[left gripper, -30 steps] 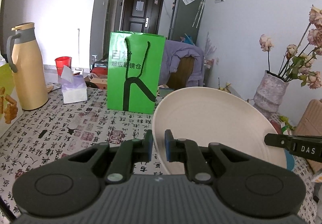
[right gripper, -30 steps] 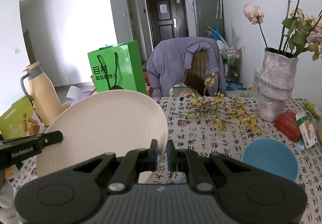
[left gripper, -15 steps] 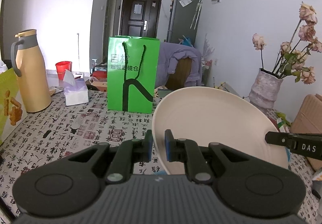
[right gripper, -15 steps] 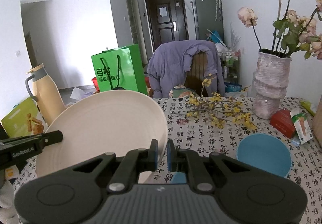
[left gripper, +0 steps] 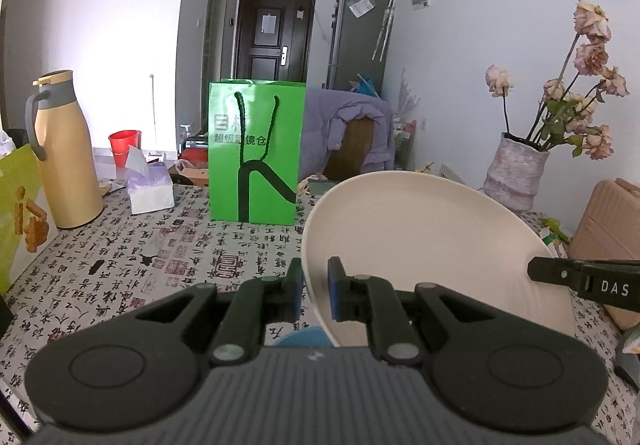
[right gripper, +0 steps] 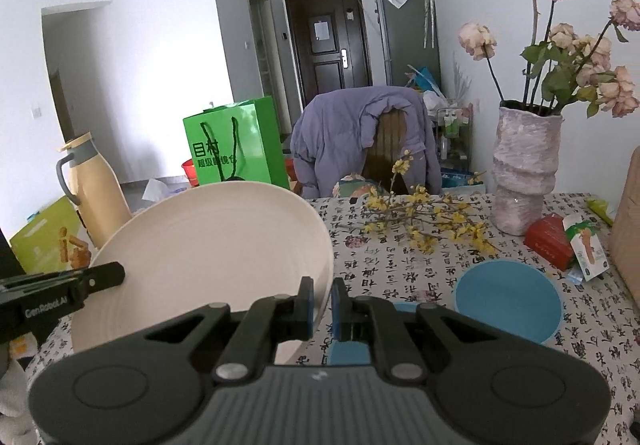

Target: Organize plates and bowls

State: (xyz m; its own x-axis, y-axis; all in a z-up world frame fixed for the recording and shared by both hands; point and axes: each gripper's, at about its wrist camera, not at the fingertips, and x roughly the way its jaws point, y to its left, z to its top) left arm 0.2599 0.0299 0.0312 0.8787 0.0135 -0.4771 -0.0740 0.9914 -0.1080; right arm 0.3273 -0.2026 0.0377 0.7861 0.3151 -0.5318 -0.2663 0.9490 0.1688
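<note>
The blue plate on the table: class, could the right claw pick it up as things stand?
Probably not yet. The right claw is shut on the rim of the cream plate, shared with the left claw. The blue plate itself lies uncovered nearby.

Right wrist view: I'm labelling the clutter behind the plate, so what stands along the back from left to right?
Yellow-green box → thermos jug → green bag → purple jacket → vase
</note>
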